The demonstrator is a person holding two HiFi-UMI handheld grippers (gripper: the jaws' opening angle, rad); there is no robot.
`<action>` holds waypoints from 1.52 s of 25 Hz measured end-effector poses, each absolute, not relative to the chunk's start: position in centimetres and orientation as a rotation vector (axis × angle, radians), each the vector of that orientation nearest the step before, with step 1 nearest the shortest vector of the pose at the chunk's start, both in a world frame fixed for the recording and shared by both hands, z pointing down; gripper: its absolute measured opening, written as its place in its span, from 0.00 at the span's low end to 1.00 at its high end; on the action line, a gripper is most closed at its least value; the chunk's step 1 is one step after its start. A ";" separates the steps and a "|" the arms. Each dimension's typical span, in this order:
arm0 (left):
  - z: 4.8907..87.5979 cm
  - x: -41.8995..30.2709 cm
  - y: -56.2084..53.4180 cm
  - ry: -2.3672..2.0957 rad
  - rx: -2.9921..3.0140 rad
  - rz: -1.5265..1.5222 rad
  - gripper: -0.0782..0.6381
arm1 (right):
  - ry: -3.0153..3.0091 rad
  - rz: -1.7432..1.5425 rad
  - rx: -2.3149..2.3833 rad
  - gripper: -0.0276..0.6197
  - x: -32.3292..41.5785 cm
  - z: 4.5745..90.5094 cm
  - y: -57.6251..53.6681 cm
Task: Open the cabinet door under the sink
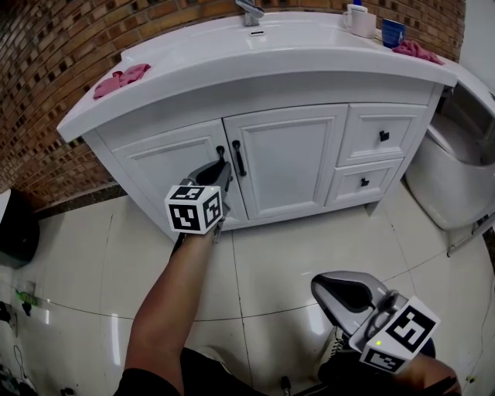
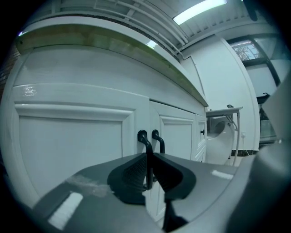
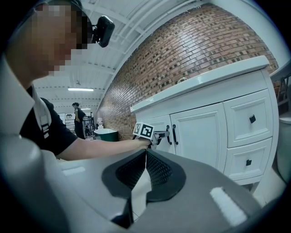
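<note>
A white vanity cabinet stands under the sink, with a left door (image 1: 174, 166) and a right door (image 1: 286, 158), both closed. Each door has a black bar handle near the middle seam. My left gripper (image 1: 223, 167) is shut on the left door's handle (image 2: 143, 138), whose bar runs down between the pads, and the right door's handle (image 2: 158, 139) is just beside it. The right gripper view shows the left gripper (image 3: 157, 135) level at the doors. My right gripper (image 1: 321, 285) hangs low over the floor tiles, away from the cabinet, shut with nothing in it (image 3: 145, 154).
Two drawers (image 1: 383, 135) sit right of the doors, and a toilet (image 1: 456, 170) stands further right. The countertop (image 1: 232, 58) holds a pink cloth (image 1: 120, 80), a faucet (image 1: 249, 11), a white cup (image 1: 360, 19) and a blue cup (image 1: 393, 32). A black bin (image 1: 15, 228) stands at the far left.
</note>
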State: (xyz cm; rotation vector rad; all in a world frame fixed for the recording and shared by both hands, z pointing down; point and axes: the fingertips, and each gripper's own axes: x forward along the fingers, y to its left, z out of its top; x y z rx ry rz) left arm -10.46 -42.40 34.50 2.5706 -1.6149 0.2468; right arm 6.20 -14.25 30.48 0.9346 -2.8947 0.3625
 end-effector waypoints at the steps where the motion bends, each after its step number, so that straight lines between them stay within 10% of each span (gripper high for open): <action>1: 34.5 -10.5 -42.1 -1.613 2.574 0.248 0.17 | -2.895 0.361 0.929 0.06 6.1 30.4 -14.2; 38: 35.0 -16.4 -22.8 -1.513 2.617 0.262 0.17 | -2.946 0.275 0.643 0.06 -5.2 30.0 -10.1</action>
